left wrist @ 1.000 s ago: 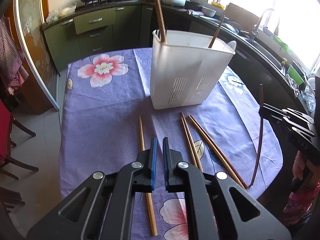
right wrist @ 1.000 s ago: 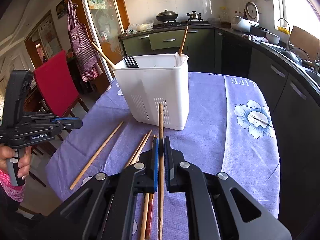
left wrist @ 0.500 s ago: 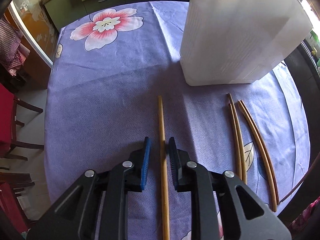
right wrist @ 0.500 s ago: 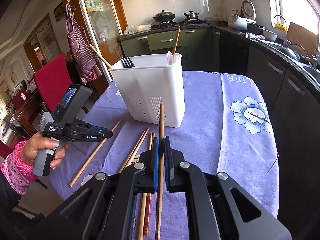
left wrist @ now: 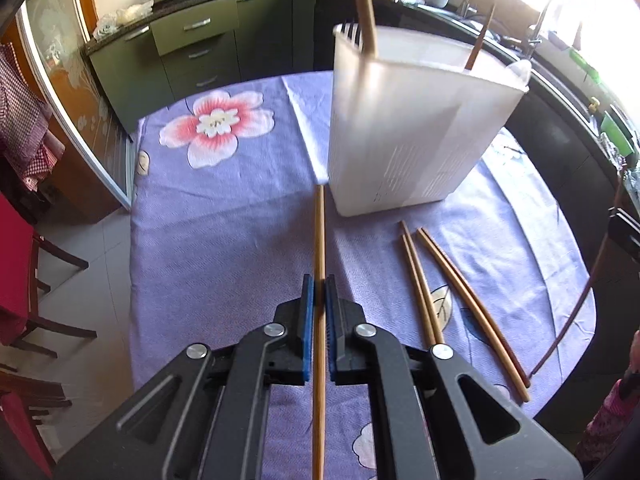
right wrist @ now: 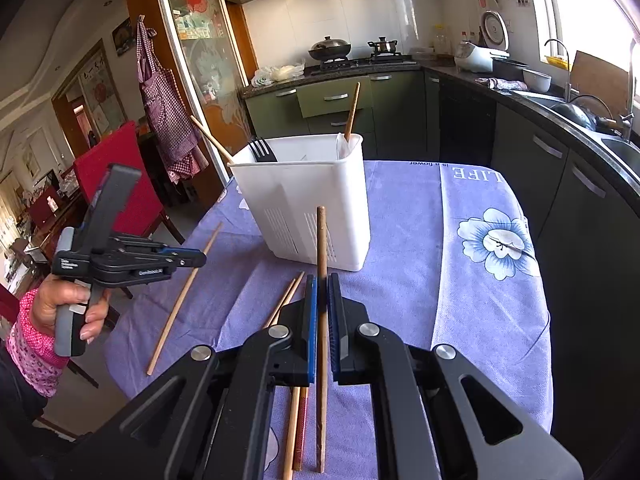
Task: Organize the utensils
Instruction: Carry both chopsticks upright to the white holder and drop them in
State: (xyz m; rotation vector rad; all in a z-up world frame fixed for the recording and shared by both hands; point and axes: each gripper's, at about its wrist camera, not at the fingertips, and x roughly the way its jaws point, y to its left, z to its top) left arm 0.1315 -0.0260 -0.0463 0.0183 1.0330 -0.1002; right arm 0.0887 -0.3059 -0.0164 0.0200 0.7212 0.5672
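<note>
Left wrist view: the left claw (left wrist: 319,292) is pressed together on a light wooden chopstick (left wrist: 319,232), which runs straight out between the blue pads toward the lower corner of the white utensil holder (left wrist: 408,136). The holder stands upright on the surface (left wrist: 224,216), which is covered by a purple flowered cloth. A brown stick and a thinner dark stick lean out of the holder's open top. To the right of the claw, a pair of light chopsticks (left wrist: 420,284) and a pair of longer brown chopsticks (left wrist: 472,308) lie flat on the cloth, near each other. At the right edge, a thin dark chopstick (left wrist: 592,280) hangs tilted above the cloth edge.

Right wrist view: the right claw (right wrist: 321,292) is pinching a dark brown chopstick (right wrist: 321,240), whose tip points up in front of the holder (right wrist: 304,200). A black fork (right wrist: 262,150) and two sticks stand in the holder. Loose chopsticks (right wrist: 288,300) lie on the cloth below the claw. At the left, a hand (right wrist: 68,300) in a pink sleeve grips the left claw (right wrist: 196,258), which is clamped on the light chopstick (right wrist: 180,300); that chopstick slants down toward the cloth edge.
</note>
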